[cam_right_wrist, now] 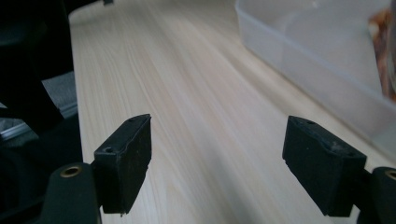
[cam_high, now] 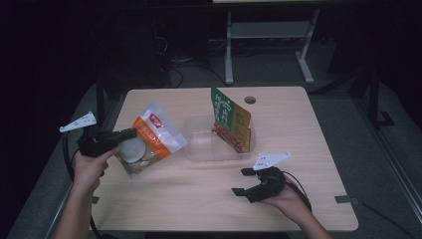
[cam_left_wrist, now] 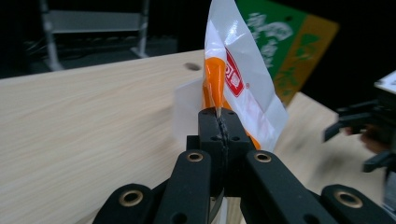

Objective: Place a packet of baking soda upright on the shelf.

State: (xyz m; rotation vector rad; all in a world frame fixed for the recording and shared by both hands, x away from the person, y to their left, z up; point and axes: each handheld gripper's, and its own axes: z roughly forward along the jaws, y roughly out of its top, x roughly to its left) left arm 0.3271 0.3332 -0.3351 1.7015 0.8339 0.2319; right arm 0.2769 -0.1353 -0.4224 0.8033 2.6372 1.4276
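Observation:
My left gripper is shut on the edge of an orange and white snack bag, which hangs tilted over the left part of the wooden table. In the left gripper view the jaws pinch the bag's seam. A clear plastic container sits mid-table with a green and yellow bag standing at its right end. My right gripper is open near the front right, nothing between its pads. The container's wall lies ahead of it to the right.
A round cable hole sits near the table's far edge. A grey metal frame stands on the dark floor behind. A strip of tape marks the right front edge. Bare wood lies between the two hands.

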